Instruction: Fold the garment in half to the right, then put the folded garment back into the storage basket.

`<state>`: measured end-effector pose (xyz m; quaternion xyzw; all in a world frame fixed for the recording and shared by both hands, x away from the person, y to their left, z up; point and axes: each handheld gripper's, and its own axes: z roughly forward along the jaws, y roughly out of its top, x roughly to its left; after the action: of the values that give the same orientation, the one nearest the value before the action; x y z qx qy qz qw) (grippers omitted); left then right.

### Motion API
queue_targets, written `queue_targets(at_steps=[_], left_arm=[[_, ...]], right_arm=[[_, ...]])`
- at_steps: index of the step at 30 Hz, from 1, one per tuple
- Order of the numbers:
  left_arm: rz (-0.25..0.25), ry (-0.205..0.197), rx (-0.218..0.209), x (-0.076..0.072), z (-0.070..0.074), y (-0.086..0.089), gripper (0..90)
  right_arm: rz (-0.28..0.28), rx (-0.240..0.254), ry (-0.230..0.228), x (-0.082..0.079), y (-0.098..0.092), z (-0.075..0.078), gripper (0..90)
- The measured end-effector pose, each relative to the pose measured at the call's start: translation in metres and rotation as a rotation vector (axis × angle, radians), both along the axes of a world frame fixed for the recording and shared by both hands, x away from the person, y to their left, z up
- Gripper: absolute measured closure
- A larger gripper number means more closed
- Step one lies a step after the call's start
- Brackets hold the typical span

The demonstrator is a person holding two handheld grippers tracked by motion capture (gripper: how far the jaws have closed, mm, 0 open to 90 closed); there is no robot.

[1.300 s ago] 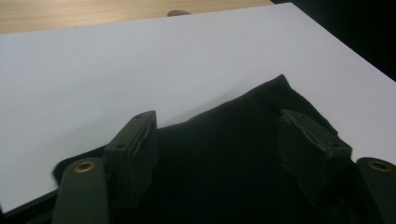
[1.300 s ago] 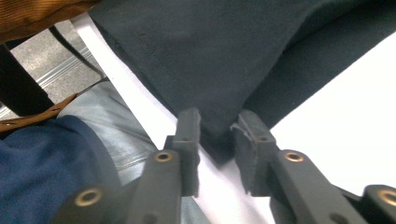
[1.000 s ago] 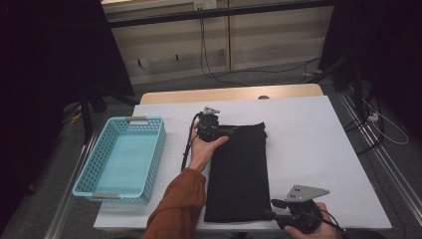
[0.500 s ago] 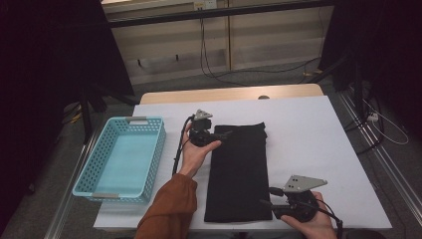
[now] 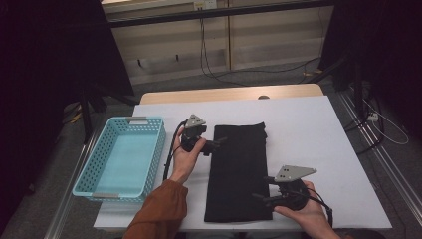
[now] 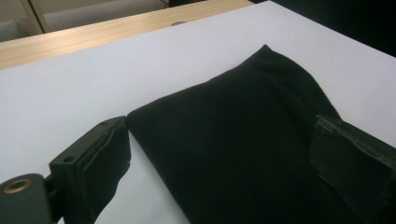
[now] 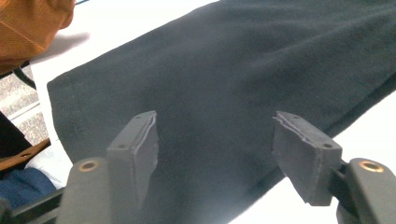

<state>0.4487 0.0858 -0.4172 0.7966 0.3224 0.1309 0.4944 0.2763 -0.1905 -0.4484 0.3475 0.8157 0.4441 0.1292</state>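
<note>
Currently: releasing folded black cloth (image 5: 239, 172) beside blue basket (image 5: 122, 157).
Spreading left gripper (image 5: 215, 145) and right gripper (image 5: 261, 196) wide, jaws just opening, gripping nothing, leaving cloth flat.

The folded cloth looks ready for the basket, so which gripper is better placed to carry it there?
Probably the left gripper: open at the black cloth's far left corner, beside the blue basket. The right gripper sits at the near right edge.

The folded cloth (image 5: 239, 172) lies mid-desk (image 5: 318, 129), reaching the near edge; the basket (image 5: 122, 154) apparently overhangs the left edge.
</note>
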Motion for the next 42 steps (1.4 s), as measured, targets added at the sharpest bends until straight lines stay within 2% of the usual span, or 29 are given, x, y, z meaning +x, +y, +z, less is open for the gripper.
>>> queue_targets(at_steps=[1, 3, 6, 9, 12, 17, 20, 23, 27, 31, 34, 38, 42], left_arm=[[-0.003, -0.007, 0.005, -0.003, 0.0, 0.001, 6.1], [0.002, 0.006, -0.004, -0.009, 0.001, 0.004, 6.1], [0.014, -0.008, 0.002, -0.015, 0.002, 0.008, 6.5], [0.007, -0.002, -0.016, -0.022, 0.0, 0.014, 6.4], [0.027, -0.009, 0.007, -0.029, -0.003, 0.018, 6.4], [0.016, -0.009, -0.012, -0.041, -0.005, 0.027, 6.7], [0.018, -0.027, 0.005, -0.048, -0.005, 0.032, 6.5], [0.019, -0.026, -0.013, -0.051, -0.005, 0.035, 6.3], [0.007, -0.008, -0.012, -0.052, -0.008, 0.037, 6.3], [0.012, -0.01, -0.002, -0.055, -0.009, 0.04, 6.3], [0.031, -0.023, 0.008, -0.06, -0.007, 0.044, 5.6], [0.038, -0.017, -0.007, -0.065, -0.007, 0.053, 5.3], [0.037, -0.016, 0.007, -0.068, -0.01, 0.059, 5.3]], right_arm=[[0.005, -0.004, 0.0, 0.001, 0.001, 0.0, 30.7], [0.013, 0.001, 0.005, 0.005, 0.002, 0.001, 29.8], [0.01, 0.02, 0.008, 0.008, 0.002, 0.002, 27.6], [0.017, 0.031, 0.011, 0.009, 0.001, 0.002, 27.1], [0.028, 0.04, 0.008, 0.008, 0.001, 0.002, 26.8], [0.054, 0.035, 0.007, 0.005, 0.004, 0.003, 26.8], [0.066, 0.026, 0.005, 0.004, 0.007, 0.004, 26.7], [0.078, 0.021, 0.001, 0.004, 0.009, 0.005, 26.4], [0.092, 0.026, 0.003, 0.006, 0.013, 0.007, 25.9], [0.12, 0.016, 0.004, 0.006, 0.019, 0.008, 26.0], [0.136, 0.01, 0.006, 0.007, 0.023, 0.009, 27.4], [0.177, 0.004, 0.005, 0.008, 0.03, 0.01, 32.5], [0.216, -0.004, 0.002, 0.009, 0.038, 0.011, 39.1]])
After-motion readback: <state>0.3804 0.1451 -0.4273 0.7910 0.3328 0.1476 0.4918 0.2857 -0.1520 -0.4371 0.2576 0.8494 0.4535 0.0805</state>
